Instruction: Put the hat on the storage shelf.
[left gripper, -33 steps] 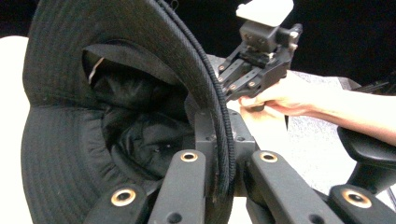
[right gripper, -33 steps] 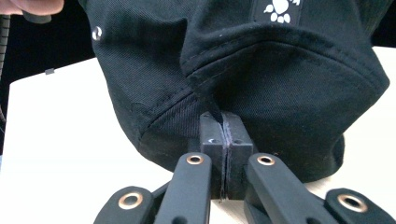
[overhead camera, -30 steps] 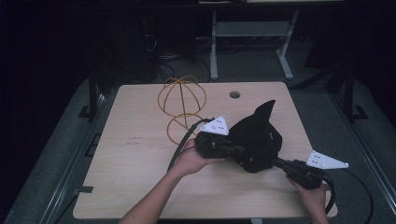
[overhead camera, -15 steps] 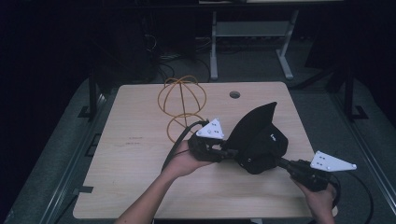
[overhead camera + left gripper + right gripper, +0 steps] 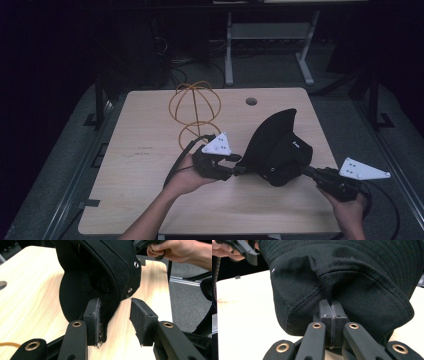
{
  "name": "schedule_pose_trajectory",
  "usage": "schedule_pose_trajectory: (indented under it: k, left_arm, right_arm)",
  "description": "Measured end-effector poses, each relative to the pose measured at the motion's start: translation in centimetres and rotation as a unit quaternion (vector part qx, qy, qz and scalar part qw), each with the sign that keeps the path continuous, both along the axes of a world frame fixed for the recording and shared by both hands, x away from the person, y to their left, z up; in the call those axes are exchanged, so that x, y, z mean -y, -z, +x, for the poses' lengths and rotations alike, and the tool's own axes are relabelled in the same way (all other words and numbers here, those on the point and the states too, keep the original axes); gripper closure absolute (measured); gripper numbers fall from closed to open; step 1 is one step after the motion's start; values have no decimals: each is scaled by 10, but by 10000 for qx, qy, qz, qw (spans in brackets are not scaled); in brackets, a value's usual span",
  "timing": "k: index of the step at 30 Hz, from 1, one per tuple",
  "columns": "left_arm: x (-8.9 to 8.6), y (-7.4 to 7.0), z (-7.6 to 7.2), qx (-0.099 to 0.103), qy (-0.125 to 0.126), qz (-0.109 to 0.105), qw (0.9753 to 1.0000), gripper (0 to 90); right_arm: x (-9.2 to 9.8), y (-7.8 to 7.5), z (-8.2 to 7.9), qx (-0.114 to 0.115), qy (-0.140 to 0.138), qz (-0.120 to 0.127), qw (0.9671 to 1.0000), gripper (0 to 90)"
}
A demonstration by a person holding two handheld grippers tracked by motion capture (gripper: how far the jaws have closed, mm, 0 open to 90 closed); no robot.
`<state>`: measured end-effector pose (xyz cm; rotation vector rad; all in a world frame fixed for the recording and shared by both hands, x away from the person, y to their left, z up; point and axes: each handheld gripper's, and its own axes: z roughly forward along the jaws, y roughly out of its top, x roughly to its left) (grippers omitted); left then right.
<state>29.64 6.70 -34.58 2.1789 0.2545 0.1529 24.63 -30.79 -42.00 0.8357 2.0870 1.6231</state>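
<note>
From the high view, a black hat (image 5: 280,150) sits near the right side of a light wooden table (image 5: 145,170), with the left gripper (image 5: 231,167) against its left edge and the right gripper (image 5: 309,171) against its lower right; a wire stand (image 5: 195,112) of orange loops stands behind the left hand (image 5: 187,175). In the left gripper view, the jaws stand apart, the hat's (image 5: 100,277) edge lying against the left pad (the right pad is clear of it), and the right hand (image 5: 175,250) shows at the top right. In the right gripper view, the jaws are pressed together on a pinched fold of the hat (image 5: 342,282), which hangs just above the table (image 5: 244,315).
</note>
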Motion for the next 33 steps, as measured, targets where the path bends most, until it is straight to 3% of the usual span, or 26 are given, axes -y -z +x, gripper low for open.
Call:
schedule_pose_trajectory:
  k: [5, 12, 13, 19, 25, 33]
  left_arm:
    - [-9, 4, -5, 44, -39, 84, 9999, 578]
    - [-22, 11, -8, -53, -72, 51, 9999, 556]
    - [-35, 18, -10, -206, -80, -78, 9997, 551]
    - [-51, 28, -13, -196, -271, -48, 9994, 532]
    - [-68, 43, -19, -138, -489, 121, 9986, 493]
    - [-90, 61, -23, -220, -747, 105, 9969, 486]
  right_arm:
    - [3, -2, 1, 7, 53, 84, 9999, 900]
    - [4, -7, 2, 23, 80, 81, 9999, 900]
    - [3, -11, 3, 22, 110, 74, 9999, 900]
    - [-1, -20, 6, 45, 105, 18, 9999, 900]
    - [-6, -32, 13, 25, 90, -96, 9999, 900]
    - [-14, -49, 24, 84, 168, -215, 9996, 900]
